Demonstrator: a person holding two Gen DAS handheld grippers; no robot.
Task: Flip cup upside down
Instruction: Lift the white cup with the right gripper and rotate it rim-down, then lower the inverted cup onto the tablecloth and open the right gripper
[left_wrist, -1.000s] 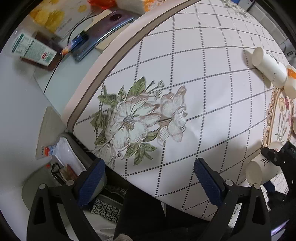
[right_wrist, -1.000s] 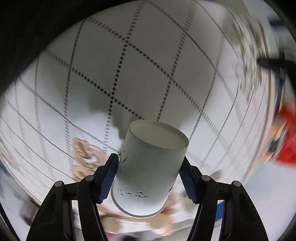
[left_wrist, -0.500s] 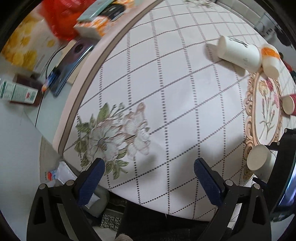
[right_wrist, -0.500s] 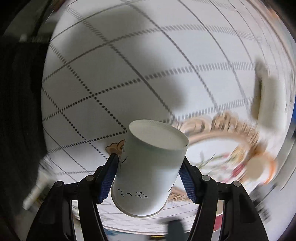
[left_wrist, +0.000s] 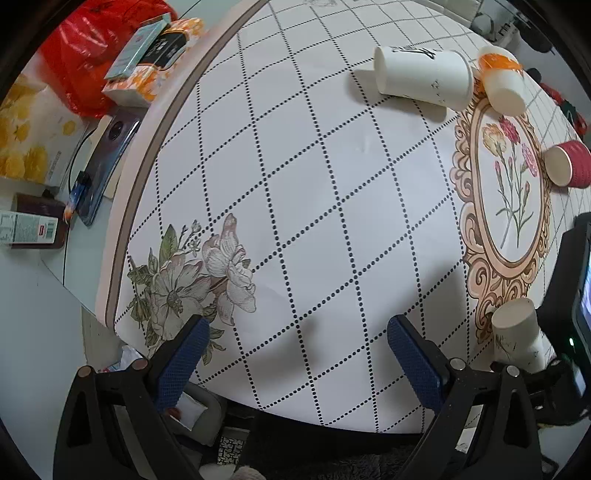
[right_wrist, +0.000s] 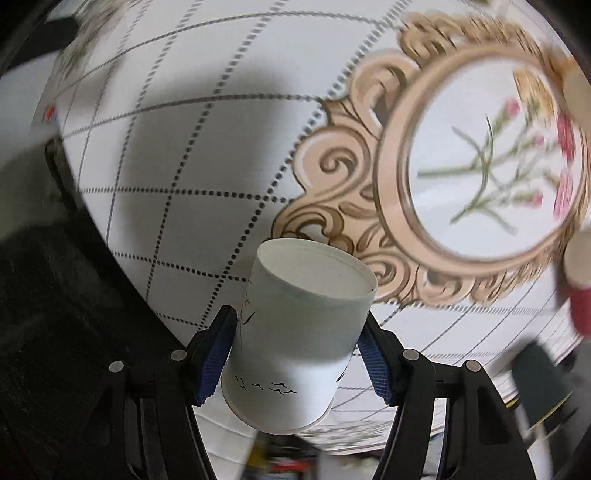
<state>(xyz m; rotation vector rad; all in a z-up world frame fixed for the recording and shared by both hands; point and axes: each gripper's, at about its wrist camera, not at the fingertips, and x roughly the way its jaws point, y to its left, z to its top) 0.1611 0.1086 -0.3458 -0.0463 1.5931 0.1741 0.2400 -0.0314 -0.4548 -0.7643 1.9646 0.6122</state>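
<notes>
Gripping white bird-printed cup (right_wrist: 295, 332), base forward

No text is legible. The held cup (right_wrist: 295, 332) carries small black bird marks only. The lying white cup (left_wrist: 424, 79) and the box (left_wrist: 27, 229) bear unreadable print.

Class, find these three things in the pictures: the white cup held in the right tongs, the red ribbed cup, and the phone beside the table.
white cup (right_wrist: 295, 332): right wrist view, middle of its side wall.
red ribbed cup (left_wrist: 574, 162): left wrist view, ribbed outer wall.
phone (left_wrist: 105, 164): left wrist view, middle of its back.
</notes>
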